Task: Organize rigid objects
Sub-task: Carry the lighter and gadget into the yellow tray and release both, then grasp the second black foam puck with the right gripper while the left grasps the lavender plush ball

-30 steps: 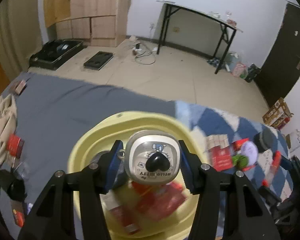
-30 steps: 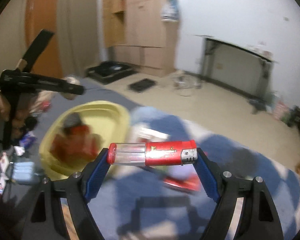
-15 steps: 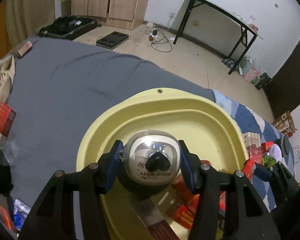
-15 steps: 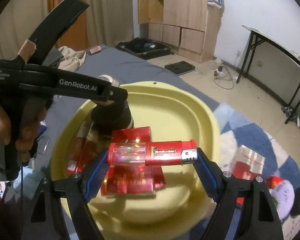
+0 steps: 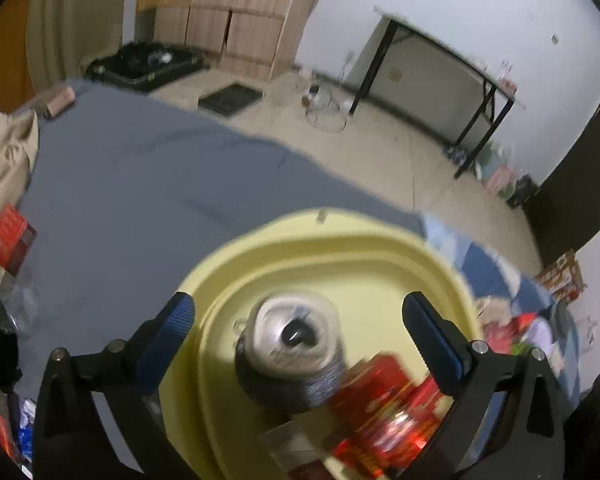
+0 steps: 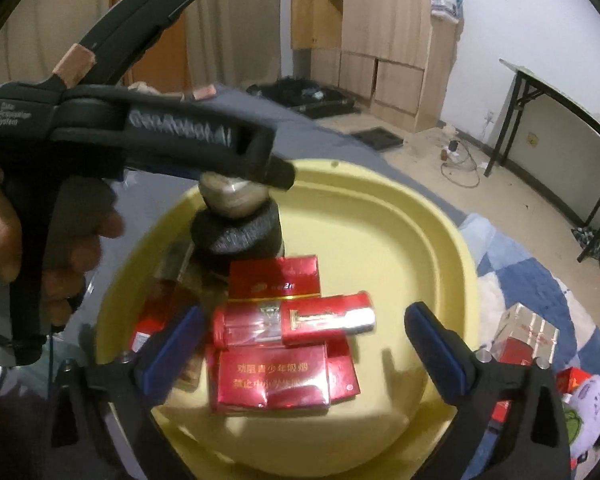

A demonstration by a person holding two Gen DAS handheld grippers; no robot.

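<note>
— Where the red lighter [image 6: 294, 322] lies across the red packs [image 6: 268, 376] in the yellow basin [image 6: 432, 248], which way does it point?

— Its long axis runs left to right in the right wrist view, silver metal head to the right, clear tank end to the left. It lies flat, touching the packs under it.

— And the right claw [image 6: 304, 342]?

— Spread wide, blue pads standing off either end of the lighter, pinching nothing.

— What about the left claw [image 5: 298, 322]?

— Also spread wide. The round silver-topped item [image 5: 294, 330] sits between its fingers with a clear gap on both sides. That item stands upright on a dark grey base in the basin [image 5: 380, 264], just beside the packs; motion blur hides its details.

— Counts?

— One lighter, one round item, one basin. At least three red packs at the middle of the basin, with more red boxes at its left side; blur stops an exact count. The basin rests on a bed with a grey cover [image 5: 140, 184], and a few more red boxes [image 6: 528, 336] lie outside it on the blue-and-white blanket.
</note>
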